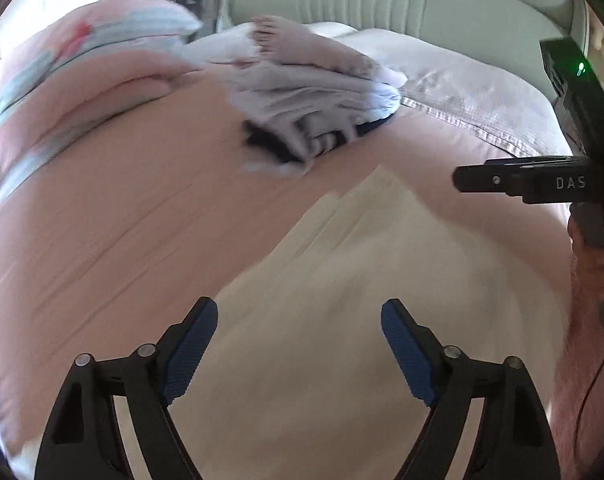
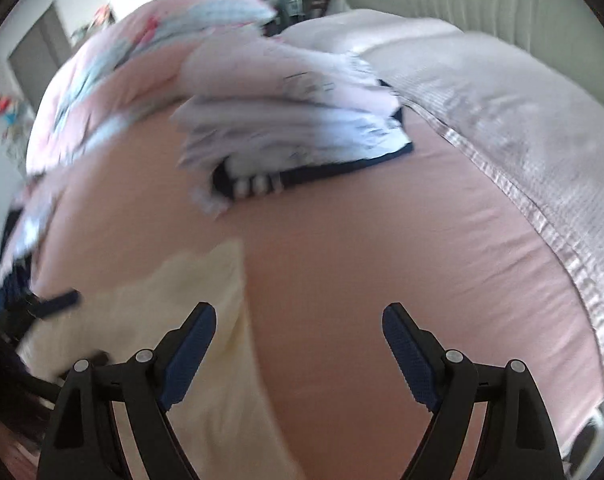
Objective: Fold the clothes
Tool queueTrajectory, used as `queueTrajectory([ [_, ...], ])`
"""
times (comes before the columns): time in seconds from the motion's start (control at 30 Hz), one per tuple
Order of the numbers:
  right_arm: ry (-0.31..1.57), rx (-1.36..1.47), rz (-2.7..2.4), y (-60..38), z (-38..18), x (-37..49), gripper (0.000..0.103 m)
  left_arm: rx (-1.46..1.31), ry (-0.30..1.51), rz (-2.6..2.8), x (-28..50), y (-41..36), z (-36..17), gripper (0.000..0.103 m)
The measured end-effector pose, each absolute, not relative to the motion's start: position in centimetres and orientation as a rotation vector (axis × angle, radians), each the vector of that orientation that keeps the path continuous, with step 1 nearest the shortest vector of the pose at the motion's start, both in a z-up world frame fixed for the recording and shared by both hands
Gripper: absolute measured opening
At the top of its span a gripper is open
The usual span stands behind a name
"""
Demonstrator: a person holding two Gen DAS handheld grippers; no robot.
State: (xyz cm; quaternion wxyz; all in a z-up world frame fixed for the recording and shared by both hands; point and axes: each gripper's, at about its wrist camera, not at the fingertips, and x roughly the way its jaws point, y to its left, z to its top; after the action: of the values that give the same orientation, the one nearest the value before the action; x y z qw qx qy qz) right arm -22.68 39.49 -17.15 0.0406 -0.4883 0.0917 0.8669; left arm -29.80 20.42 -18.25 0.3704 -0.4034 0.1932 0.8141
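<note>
Cream cloth point(image 1: 342, 280) (smooth, flat) on pink sheet point(image 1: 121, 220) — both grippers point(image 1: 299, 344) point(image 2: 297, 348) spread, empty.

Both wrist views close above bed point(image 1: 141, 208)

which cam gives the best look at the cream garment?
Left wrist. The cream garment fills the lower centre there, spread on the pink bedcover beneath the open left gripper, though blurred. Right wrist catches only a blurred strip at lower left, partly behind a finger of the open right gripper.
</note>
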Motion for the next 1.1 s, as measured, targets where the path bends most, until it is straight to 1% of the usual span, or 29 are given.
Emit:
queueTrajectory([
  [0.07, 0.322, -1.522, 2.639, 40.8, -17.9, -23.5, 0.085, -1.029, 0.497, 2.071, -31.1, 22.7, -18.3, 0.076],
  [0.13, 0.363, -1.548, 2.623, 42.2, -18.6, -24.3, 0.085, -1.048, 0.46, 2.025, -32.3, 23.9, -18.5, 0.072],
  [0.17, 0.384, -1.561, 2.614, 42.8, -18.9, -24.7, 0.085, -1.055, 0.455, 2.002, -32.8, 24.7, -18.9, 0.071],
  [0.2, 0.34, -1.591, 2.608, 43.0, -19.3, -25.3, 0.085, -1.058, 0.459, 1.986, -33.1, 25.7, -19.3, 0.068],
  [0.23, 0.303, -1.599, 2.615, 43.0, -19.4, -25.7, 0.085, -1.061, 0.464, 1.969, -33.5, 26.8, -19.7, 0.064],
  [0.27, 0.311, -1.586, 2.629, 43.3, -19.2, -25.8, 0.085, -1.066, 0.469, 1.953, -33.8, 27.7, -20.2, 0.06],
  [0.33, 0.337, -1.555, 2.658, 43.7, -19.0, -26.0, 0.085, -1.087, 0.478, 1.931, -34.0, 28.3, -20.8, 0.035],
  [0.37, 0.349, -1.54, 2.672, 43.9, -18.9, -26.1, 0.085, -1.095, 0.484, 1.924, -34.0, 28.5, -21.1, 0.031],
  [0.4, 0.404, -1.552, 2.666, 44.2, -19.0, -26.0, 0.085, -1.098, 0.487, 1.924, -34.0, 28.5, -21.2, 0.027],
  [0.47, 0.454, -1.564, 2.657, 44.4, -19.0, -25.8, 0.085, -1.097, 0.485, 1.933, -33.8, 28.4, -21.3, 0.022],
  [0.5, 0.442, -1.564, 2.665, 44.3, -19.0, -25.8, 0.085, -1.094, 0.477, 1.942, -33.8, 28.3, -21.2, 0.016],
  [0.53, 0.428, -1.565, 2.674, 44.1, -18.9, -25.9, 0.085, -1.092, 0.462, 1.955, -33.8, 27.9, -21.0, 0.012],
  [0.6, 0.391, -1.579, 2.667, 43.9, -19.1, -26.1, 0.085, -1.089, 0.436, 1.982, -33.7, 27.2, -20.6, 0.012],
  [0.7, 0.335, -1.582, 2.667, 43.3, -19.2, -26.2, 0.085, -1.059, 0.488, 2.009, -32.8, 26.7, -20.0, 0.012],
  [0.8, 0.373, -1.589, 2.701, 42.9, -18.8, -26.4, 0.085, -1.109, 0.54, 1.982, -32.7, 26.7, -20.8, 0.015],
  [0.87, 0.419, -1.591, 2.747, 42.5, -18.3, -26.4, 0.085, -1.1, 0.535, 1.975, -32.5, 25.8, -20.8, 0.015],
  [0.9, 0.408, -1.592, 2.75, 42.3, -18.3, -26.3, 0.085, -1.087, 0.521, 1.978, -32.5, 25.6, -20.6, 0.015],
  [0.97, 0.371, -1.593, 2.752, 41.7, -18.1, -26.4, 0.085, -1.068, 0.495, 1.991, -32.5, 25.8, -20.2, 0.007],
  [1.03, 0.329, -1.584, 2.737, 41.4, -18.0, -26.7, 0.085, -1.047, 0.475, 2.039, -32.7, 25.7, -19.5, 0.005],
  [1.1, 0.324, -1.536, 2.742, 41.5, -17.3, -26.8, 0.085, -1.026, 0.466, 2.1, -33.2, 25.6, -18.5, 0.005],
])
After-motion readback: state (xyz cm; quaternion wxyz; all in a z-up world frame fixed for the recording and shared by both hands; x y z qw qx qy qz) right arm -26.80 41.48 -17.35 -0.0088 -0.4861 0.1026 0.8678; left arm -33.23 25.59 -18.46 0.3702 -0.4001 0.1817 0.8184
